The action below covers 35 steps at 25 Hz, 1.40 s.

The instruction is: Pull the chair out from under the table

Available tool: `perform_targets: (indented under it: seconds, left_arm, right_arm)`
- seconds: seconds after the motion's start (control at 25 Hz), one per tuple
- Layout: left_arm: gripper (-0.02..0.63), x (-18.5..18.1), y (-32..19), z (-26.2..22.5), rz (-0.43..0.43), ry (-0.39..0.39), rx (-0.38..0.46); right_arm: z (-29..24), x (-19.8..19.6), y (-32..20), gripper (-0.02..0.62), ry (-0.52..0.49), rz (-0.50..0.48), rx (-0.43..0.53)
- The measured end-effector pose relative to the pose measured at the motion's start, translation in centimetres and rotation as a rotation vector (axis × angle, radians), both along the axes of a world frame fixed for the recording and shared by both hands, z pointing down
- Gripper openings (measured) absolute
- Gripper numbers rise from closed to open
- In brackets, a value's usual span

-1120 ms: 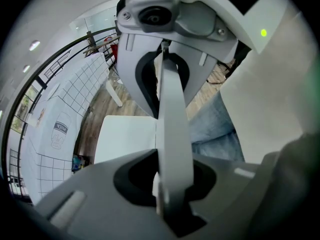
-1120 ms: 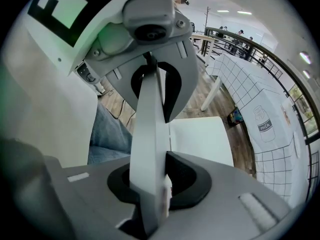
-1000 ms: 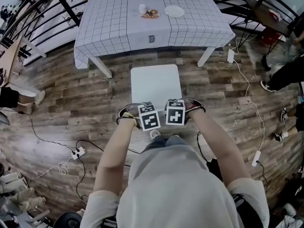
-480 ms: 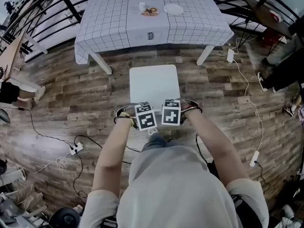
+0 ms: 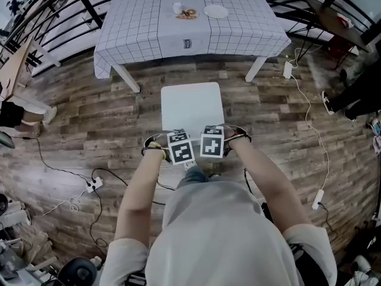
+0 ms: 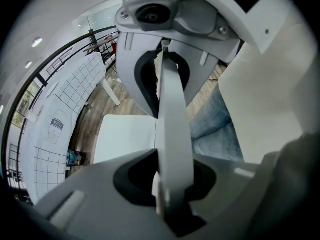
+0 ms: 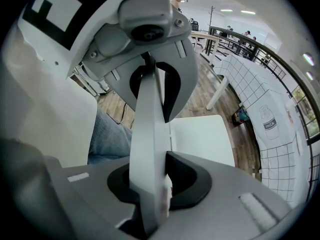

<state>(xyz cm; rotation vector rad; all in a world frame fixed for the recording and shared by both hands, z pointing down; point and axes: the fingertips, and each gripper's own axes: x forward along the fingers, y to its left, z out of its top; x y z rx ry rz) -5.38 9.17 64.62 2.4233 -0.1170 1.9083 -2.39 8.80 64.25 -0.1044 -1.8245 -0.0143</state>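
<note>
White square-seat chair sits centre frame on the wood-plank floor. The seat shows clear of the cloth edge of the table with the white grid-check cloth at the top of the frame. From that gap I'd call it mostly out already.

Left claw and right claw are both clamped on the chair's pale backrest rail. They sit side by side just below centre in the head view, pointing steeply down.

My read of the step in hand: finish the drag toward the bottom of the frame.

How to do it well:
- Pull the 2 claws evenly, or the chair yaws.
- Pull level, not upward, so it slides instead of tipping back.
- Don't twist on that thin rail. The pads only pinch its 2 faces, so a slip looks likely.
- Mind the white power strip and its cables at lower left when stepping back.
</note>
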Motion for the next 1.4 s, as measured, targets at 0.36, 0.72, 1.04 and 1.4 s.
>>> perform_targets:
  seconds: [0.36, 0.72, 1.04, 1.4]
  left_arm:
    - [0.078, 0.2, 0.9, -0.1, 0.002, -0.004, 0.004]
    - [0.078, 0.3, 0.9, -0.1, -0.003, -0.001, 0.003]
    - [0.081, 0.3, 0.8, -0.2, -0.019, 0.005, -0.007]
    - [0.087, 0.4, 0.8, -0.3, -0.038, 0.006, -0.024]
  right_arm:
    - [-0.2, 0.2, 0.8, 0.077, -0.011, 0.005, 0.000]
    - [-0.2, 0.2, 0.9, 0.077, -0.016, 0.002, 0.006]
    - [-0.2, 0.2, 0.8, 0.080, -0.014, 0.009, -0.003]
    - [-1.2, 0.3, 0.8, 0.091, -0.052, 0.018, -0.016]
